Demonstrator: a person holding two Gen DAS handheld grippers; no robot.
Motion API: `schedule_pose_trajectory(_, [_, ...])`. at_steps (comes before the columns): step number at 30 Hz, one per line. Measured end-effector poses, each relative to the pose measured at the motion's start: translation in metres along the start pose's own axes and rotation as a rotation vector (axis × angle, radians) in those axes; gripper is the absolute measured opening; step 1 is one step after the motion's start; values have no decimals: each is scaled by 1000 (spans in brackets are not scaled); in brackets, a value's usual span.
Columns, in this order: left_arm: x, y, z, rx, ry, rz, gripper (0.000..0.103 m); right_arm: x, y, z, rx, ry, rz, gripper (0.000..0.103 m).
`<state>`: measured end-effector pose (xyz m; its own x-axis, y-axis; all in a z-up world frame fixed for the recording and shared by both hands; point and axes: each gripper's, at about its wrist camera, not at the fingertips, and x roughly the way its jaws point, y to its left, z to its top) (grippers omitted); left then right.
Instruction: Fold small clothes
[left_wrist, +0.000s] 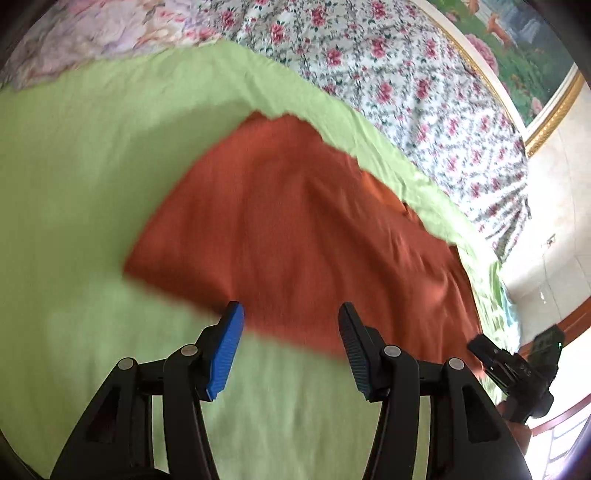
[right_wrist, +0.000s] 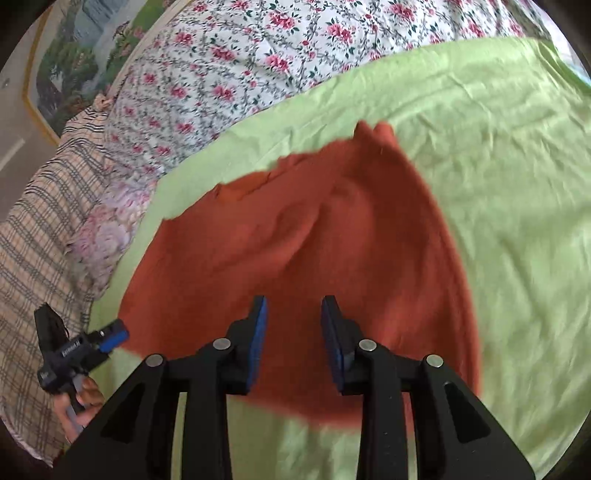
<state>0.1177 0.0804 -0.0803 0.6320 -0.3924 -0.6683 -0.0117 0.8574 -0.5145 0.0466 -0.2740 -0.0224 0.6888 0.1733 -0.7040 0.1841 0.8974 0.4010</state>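
Observation:
A rust-orange garment (left_wrist: 295, 229) lies spread flat on a light green sheet (left_wrist: 74, 184); it also shows in the right wrist view (right_wrist: 295, 251). My left gripper (left_wrist: 291, 317) is open and empty, hovering above the garment's near hem. My right gripper (right_wrist: 293, 306) is open and empty, above the garment's near edge. The right gripper shows in the left wrist view (left_wrist: 517, 365) at the garment's right end. The left gripper shows in the right wrist view (right_wrist: 88, 343) at the garment's left end. The garment's far edge is tucked under a fold of the green sheet.
A floral bedspread (left_wrist: 406, 81) lies behind the green sheet (right_wrist: 498, 221). A plaid cloth (right_wrist: 33, 236) lies at the left in the right wrist view. A framed picture (left_wrist: 524, 48) hangs on the wall. The bed's edge and tiled floor (left_wrist: 554, 266) are at the right.

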Motion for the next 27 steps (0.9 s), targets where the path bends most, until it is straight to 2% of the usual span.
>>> schedule_pose_trajectory(4, [-6,2,-32,-7,47,-2,57,-8,10,-28,-1,24,27,36])
schedule_pose_trajectory(9, [-15,1,-46,-57,26,-37,68,-25,24,-43,-11,11,63,38])
schedule_pose_trajectory(12, [-9,3,-39,-88,3,-28,73,-32,32,-49,-26,9,81,41])
schedule_pose_trajectory(22, [21,39,24,-250,-135,5,73,-34,45,-55,-57,37,119,42])
schedule_pose_trajectory(23, [23,39,30,-249,-143,17,71,-33,45,-53,-57,36,120,42])
schedule_pose_trajectory(24, [27,37,35,-233,-149,43,65,-32,45,-51,-54,35,122,43])
schedule_pose_trajectory(26, [33,35,45,-204,-148,63,44,-27,44,-42,-55,35,125,43])
schedule_pose_trajectory(27, [35,34,48,-196,-145,65,22,-23,43,-37,-58,37,124,43])
